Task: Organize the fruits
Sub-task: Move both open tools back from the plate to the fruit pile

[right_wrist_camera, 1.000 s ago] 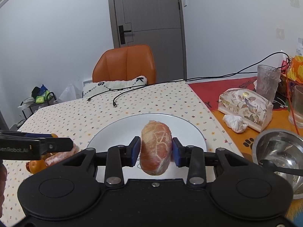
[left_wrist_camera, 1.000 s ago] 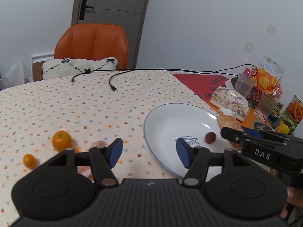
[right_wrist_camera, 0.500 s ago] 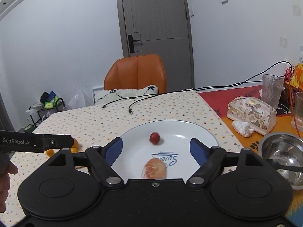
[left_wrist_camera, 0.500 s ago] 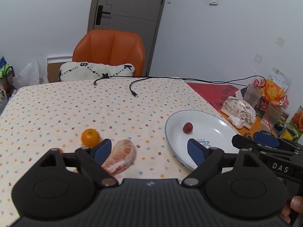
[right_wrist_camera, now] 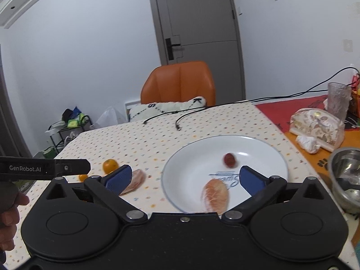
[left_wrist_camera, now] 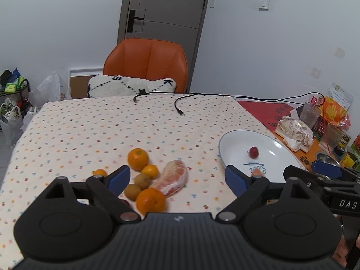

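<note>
Orange fruit crowds the cloth's near edge in the left wrist view: oranges (left_wrist_camera: pixel 138 158), two longans (left_wrist_camera: pixel 142 181) and a pomelo wedge (left_wrist_camera: pixel 174 177) lie between the spread, empty jaws of the left gripper (left_wrist_camera: pixel 177 177), so closing on one looks like the next move.

In the right wrist view the right gripper (right_wrist_camera: pixel 184 178) is spread and empty above the plate (right_wrist_camera: pixel 265 153), where a second wedge (right_wrist_camera: pixel 216 194) and a date (right_wrist_camera: pixel 229 159) lie, blurred, near the front rim, which the gripper body hides.

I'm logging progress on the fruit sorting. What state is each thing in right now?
Left hand-held gripper: open, empty.
Right hand-held gripper: open, empty.
White plate: holds two fruits.
Peeled pomelo segment: on plate.
Red fruit: on plate.
Second pomelo segment: on tablecloth.
</note>
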`<state>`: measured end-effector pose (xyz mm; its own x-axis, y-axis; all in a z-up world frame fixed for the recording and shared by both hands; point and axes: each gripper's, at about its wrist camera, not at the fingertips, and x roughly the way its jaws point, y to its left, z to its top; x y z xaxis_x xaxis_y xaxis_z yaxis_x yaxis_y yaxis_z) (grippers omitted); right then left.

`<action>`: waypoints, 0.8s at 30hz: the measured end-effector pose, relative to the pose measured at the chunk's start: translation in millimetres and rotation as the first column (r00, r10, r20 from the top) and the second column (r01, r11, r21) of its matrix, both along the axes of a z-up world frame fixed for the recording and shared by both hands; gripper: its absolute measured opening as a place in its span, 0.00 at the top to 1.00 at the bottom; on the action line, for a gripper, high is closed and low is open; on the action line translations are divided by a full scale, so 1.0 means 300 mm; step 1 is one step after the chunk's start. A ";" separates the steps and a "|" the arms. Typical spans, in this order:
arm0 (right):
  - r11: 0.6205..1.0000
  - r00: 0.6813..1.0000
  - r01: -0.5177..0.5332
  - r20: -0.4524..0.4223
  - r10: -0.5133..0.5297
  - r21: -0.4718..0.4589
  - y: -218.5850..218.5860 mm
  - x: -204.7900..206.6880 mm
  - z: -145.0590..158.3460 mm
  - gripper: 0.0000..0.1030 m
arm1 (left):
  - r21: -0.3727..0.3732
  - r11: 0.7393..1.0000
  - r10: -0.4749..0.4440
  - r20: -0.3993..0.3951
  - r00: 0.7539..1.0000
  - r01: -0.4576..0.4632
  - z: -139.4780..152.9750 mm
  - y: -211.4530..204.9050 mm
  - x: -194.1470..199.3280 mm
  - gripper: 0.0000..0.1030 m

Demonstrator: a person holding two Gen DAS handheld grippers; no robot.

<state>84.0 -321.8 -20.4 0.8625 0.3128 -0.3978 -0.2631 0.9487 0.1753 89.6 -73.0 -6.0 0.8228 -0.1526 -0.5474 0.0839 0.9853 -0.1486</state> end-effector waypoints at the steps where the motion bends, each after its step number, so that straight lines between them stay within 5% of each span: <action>1: 1.000 1.000 -0.009 0.001 0.009 -0.003 0.009 -0.003 0.000 0.00 | 0.005 1.000 0.004 0.003 1.000 -0.004 0.001 0.005 -0.004 0.12; 24: 0.989 0.989 -0.148 -0.026 0.148 -0.010 0.128 0.009 -0.012 0.03 | 0.010 0.995 0.095 -0.008 0.995 -0.095 -0.009 0.179 -0.060 0.11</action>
<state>86.6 -283.3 -24.1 0.7966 0.4317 -0.4231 -0.3967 0.9015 0.1730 71.7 -19.4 -8.8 0.8289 -0.0688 -0.5551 -0.0113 0.9901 -0.1397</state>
